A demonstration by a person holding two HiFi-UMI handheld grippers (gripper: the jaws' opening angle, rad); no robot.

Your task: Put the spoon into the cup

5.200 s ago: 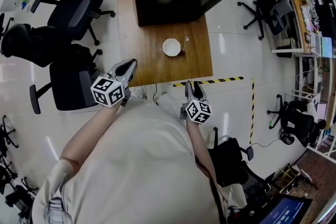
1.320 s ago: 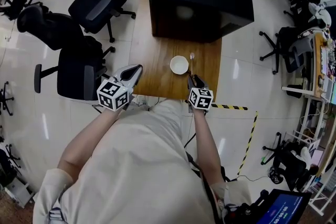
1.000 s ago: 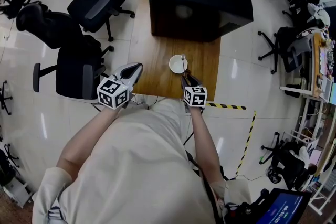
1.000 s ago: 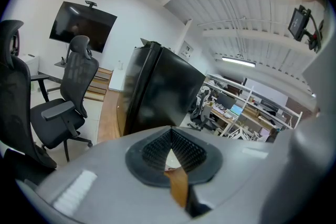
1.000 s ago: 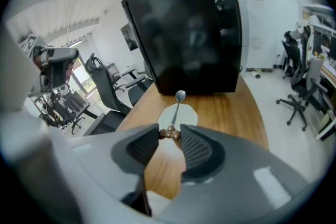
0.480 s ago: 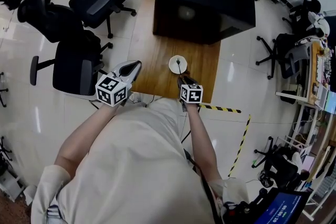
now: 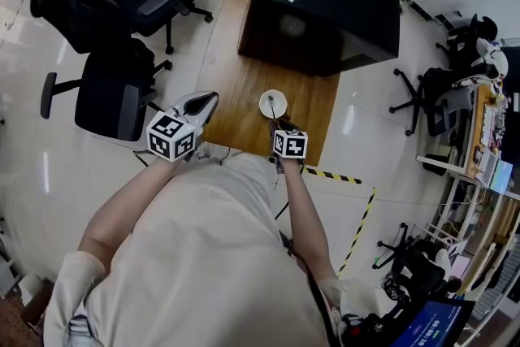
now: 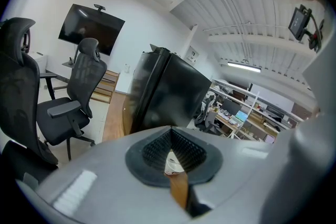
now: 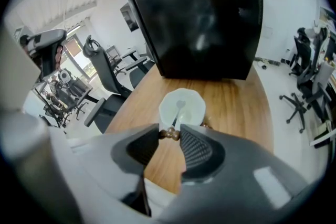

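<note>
Your right gripper has lifted the spoon off the table, where it lay just right of the cup a moment ago. It has brought the spoon's bowl down inside the cup's rim, so I judge only the release is left. The jaws are clamped on the beaded end of the handle, just at the cup's near edge, and the spoon slants forward and down from them. Your left gripper hangs by the table's near left corner, jaws together on nothing.
</note>
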